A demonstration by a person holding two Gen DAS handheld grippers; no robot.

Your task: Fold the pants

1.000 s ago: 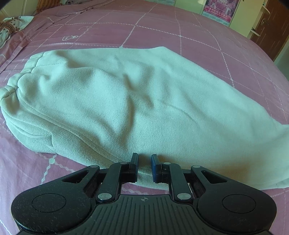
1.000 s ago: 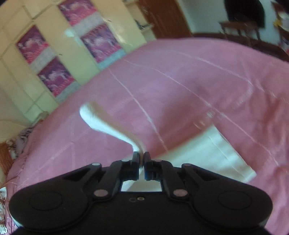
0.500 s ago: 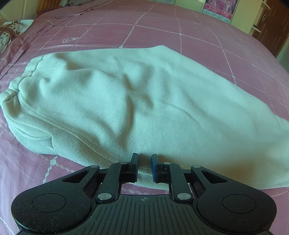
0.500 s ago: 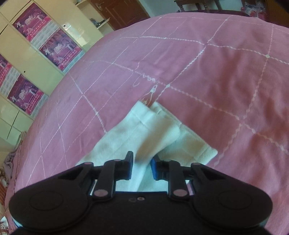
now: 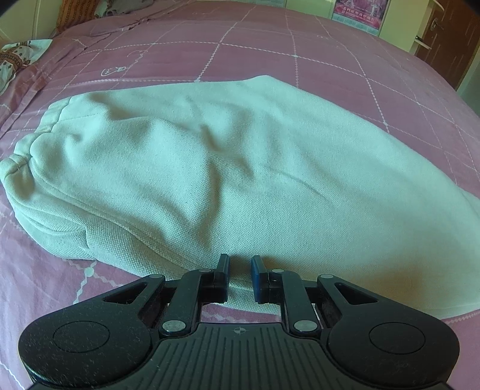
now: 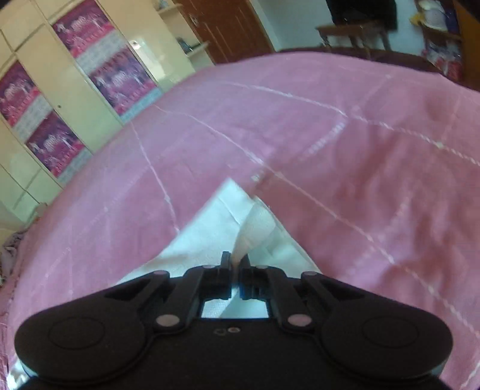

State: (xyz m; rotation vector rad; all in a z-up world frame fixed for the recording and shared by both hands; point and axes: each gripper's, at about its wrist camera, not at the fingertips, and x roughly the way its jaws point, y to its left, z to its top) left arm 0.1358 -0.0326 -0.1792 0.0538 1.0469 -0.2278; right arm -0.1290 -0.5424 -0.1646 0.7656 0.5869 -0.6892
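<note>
Pale mint pants [image 5: 225, 156] lie folded lengthwise across the pink quilted bedspread [image 5: 300, 45], with the gathered waistband [image 5: 18, 162] at the left. My left gripper [image 5: 240, 265] sits at the near edge of the pants, its jaws narrow, pinching a ridge of the fabric. In the right wrist view the leg end of the pants [image 6: 216, 228] runs away from the camera over the bedspread [image 6: 330, 135]. My right gripper [image 6: 237, 261] is shut on a raised fold of that leg end.
A patterned pillow [image 5: 15, 60] lies at the bed's far left corner. Cream wardrobe doors with pink posters [image 6: 90, 90] stand beyond the bed. A brown door [image 6: 234, 24] and a wooden table [image 6: 354, 33] stand further back.
Half a second ago the right gripper's jaws stood apart over the leg cuffs; now they are shut on a fold of them. The left gripper has not moved.
</note>
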